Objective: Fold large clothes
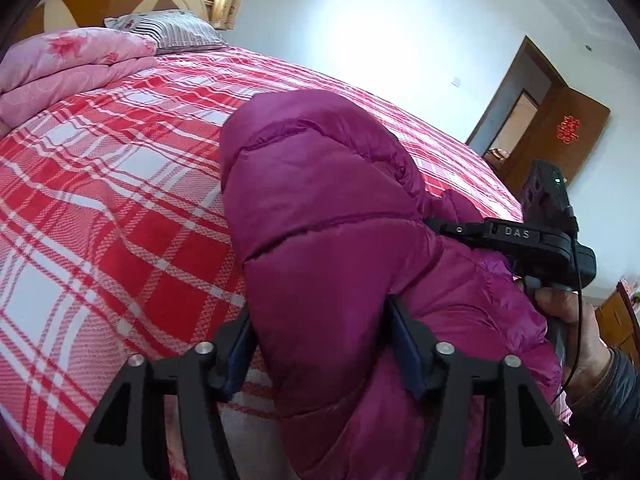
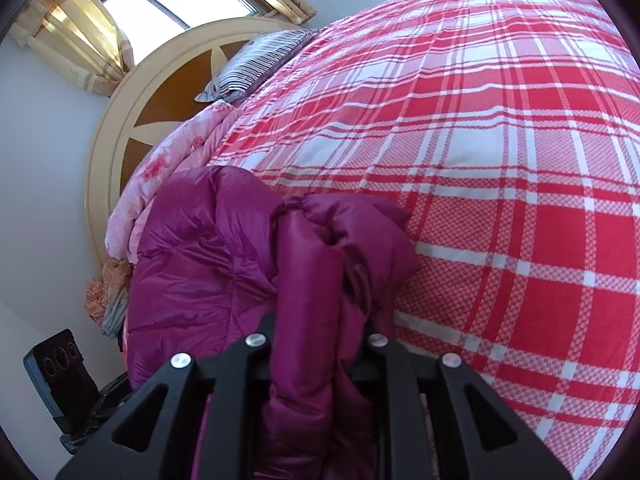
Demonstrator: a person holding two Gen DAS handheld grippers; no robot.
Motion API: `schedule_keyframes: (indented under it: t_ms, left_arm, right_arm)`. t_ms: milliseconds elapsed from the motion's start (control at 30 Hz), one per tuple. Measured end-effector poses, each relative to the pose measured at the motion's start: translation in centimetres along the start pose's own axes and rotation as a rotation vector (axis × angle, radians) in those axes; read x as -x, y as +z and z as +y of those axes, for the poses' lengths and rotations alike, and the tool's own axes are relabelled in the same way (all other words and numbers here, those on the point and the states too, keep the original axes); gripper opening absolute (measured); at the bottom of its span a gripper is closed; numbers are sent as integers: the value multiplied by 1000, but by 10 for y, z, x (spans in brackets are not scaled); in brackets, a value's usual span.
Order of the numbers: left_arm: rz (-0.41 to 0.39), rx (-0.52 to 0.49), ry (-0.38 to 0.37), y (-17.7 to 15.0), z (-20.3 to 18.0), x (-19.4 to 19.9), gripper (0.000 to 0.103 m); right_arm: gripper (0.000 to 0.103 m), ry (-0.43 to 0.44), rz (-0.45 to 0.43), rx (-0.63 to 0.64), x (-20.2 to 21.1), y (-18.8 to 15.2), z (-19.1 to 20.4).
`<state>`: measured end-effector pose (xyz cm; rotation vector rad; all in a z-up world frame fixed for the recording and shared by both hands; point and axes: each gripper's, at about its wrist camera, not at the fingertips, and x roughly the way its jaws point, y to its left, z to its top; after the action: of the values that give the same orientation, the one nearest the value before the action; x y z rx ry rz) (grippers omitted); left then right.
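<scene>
Left gripper (image 1: pixel 320 344) jaws parted, puffy purple jacket (image 1: pixel 332 216) bulging between. Right gripper (image 2: pixel 320 344) pinches jacket fold. Jacket at near bed edge; plaid bedspread (image 1: pixel 120 184) beyond lies bare.

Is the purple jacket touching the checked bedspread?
Touching. The right wrist view shows the purple jacket lying directly on the checked bedspread, no gap.

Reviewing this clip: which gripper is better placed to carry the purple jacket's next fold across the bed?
Right, probably. The right gripper has a bunched fold of the purple jacket pinched between its fingers. The left gripper's jaws stand wider, with the padding bulging loosely between them.
</scene>
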<state>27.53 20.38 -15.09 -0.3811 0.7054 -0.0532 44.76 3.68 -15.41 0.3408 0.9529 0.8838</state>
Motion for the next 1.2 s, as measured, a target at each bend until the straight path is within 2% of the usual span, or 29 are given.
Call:
schedule_keyframes:
  t_ms: [133, 167, 300, 367, 500, 567, 667, 767, 1000, 1200]
  left_arm:
    - [-26, -33, 69, 3, -9, 23, 63]
    - [-53, -50, 76, 3, -13, 34, 63]
    - [-160, -102, 87, 7, -28, 80, 72]
    - [-201, -113, 98, 10, -35, 99, 74]
    - [-269, -127, 112, 18, -48, 131, 79]
    - [-301, -136, 116, 20, -53, 143, 86]
    - [-342, -148, 115, 23, -58, 156, 88]
    - [-353, -159, 104, 25, -61, 163, 88]
    - [-374, -174, 114, 27, -66, 172, 88]
    - [-386, -161, 113, 30, -62, 175, 88]
  right_arm:
    - [40, -42, -25, 16, 10, 0, 8]
    - [47, -61, -33, 17, 17, -1, 10]
    - [57, -93, -97, 47, 52, -7, 25]
    - [68, -119, -146, 78, 74, -15, 36]
    - [71, -158, -230, 122, 114, -36, 67]
    - [80, -183, -273, 140, 130, -47, 80]
    - [84, -207, -313, 167, 147, -60, 99]
    - [89, -229, -333, 206, 157, -69, 118]
    - [93, -291, -376, 286, 175, -87, 147]
    - [96, -302, -404, 324, 184, -93, 162]
